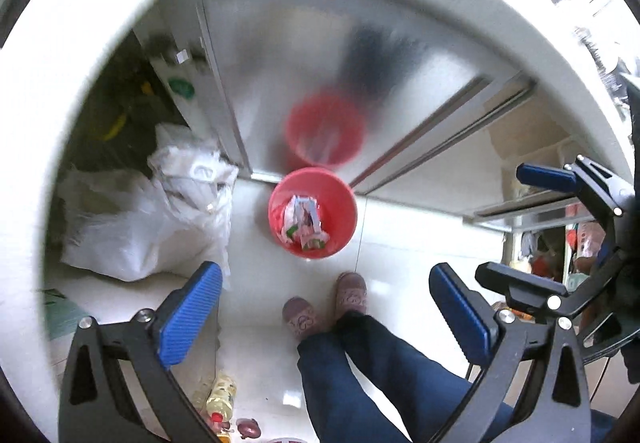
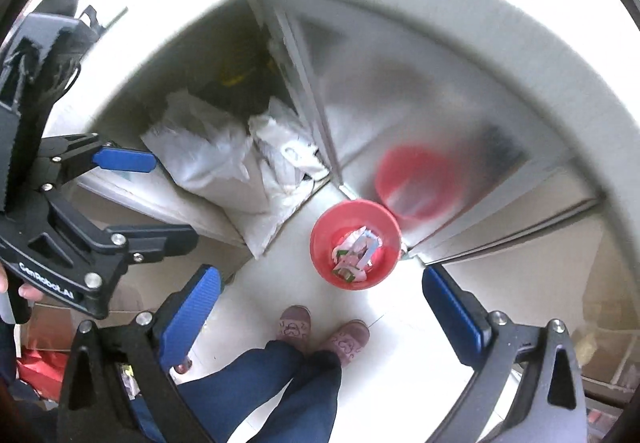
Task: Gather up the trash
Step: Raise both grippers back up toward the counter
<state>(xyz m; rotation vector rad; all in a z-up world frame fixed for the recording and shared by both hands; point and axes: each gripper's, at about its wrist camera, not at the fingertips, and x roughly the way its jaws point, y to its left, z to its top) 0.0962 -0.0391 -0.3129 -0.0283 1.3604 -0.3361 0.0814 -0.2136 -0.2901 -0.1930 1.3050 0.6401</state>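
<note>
A red bin stands on the white floor far below, against a brushed-metal cabinet door. Crumpled wrappers and paper trash lie inside it. My left gripper hangs high over the floor, pointing down, open, with nothing between its blue pads. My right gripper shows at the right edge, also open. In the right wrist view the bin with its trash sits below my open, empty right gripper. My left gripper is at the left there, open.
White sacks lean left of the bin. The metal door mirrors the bin. The person's slippers and blue trouser legs stand just before the bin. An oil bottle and an onion lie on the floor nearby.
</note>
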